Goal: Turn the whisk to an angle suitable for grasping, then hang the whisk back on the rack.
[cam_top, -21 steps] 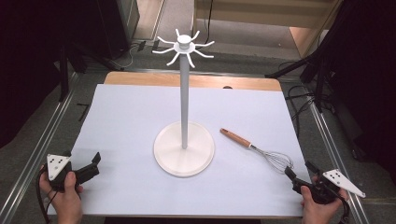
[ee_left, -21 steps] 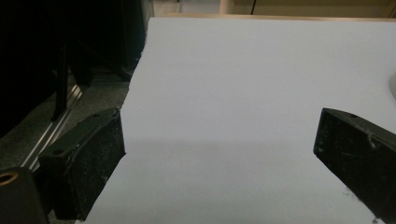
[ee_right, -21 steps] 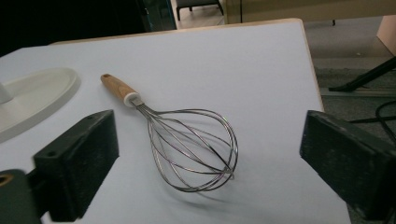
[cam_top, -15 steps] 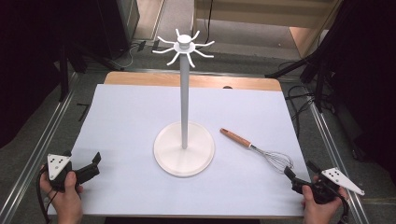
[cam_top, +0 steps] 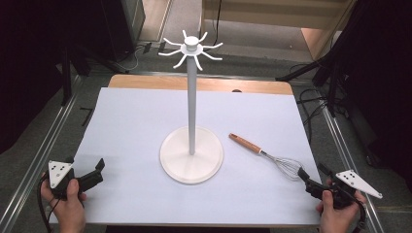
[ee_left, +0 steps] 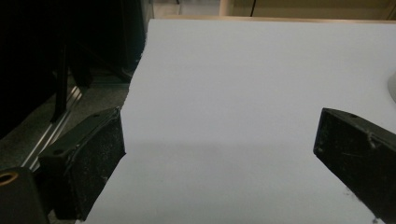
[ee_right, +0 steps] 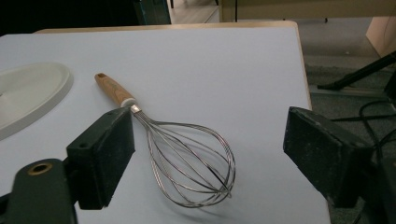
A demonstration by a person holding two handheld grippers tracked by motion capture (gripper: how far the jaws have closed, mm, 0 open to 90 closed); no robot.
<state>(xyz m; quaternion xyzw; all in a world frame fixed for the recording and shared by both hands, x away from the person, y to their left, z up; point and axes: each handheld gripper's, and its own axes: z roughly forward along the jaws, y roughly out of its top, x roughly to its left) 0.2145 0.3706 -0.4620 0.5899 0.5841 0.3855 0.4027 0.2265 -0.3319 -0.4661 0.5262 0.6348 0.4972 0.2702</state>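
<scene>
The whisk [cam_top: 267, 155] lies flat on the white sheet [cam_top: 136, 121] in the high view, wooden handle pointing up toward the stand, wire head aimed down at the table's near right corner. Just left of it stands the white hook stand [cam_top: 192, 97], upright on its round base, hooks spread at the top. The right gripper [cam_top: 313, 180] sits low at the near right, held in a hand, its tips just beside the wire head but not touching it. Over at the near left, the left gripper [cam_top: 94, 172] rests in the other hand, well apart from the whisk. Now the left gripper view: its two black jaws stand wide apart over bare white sheet, nothing between them. And the right gripper view: jaws spread wide here too, the whisk [ee_right: 177, 149] lying right between them, wire loops nearest, wooden handle running away toward the rim of the stand's base [ee_right: 32, 98].
</scene>
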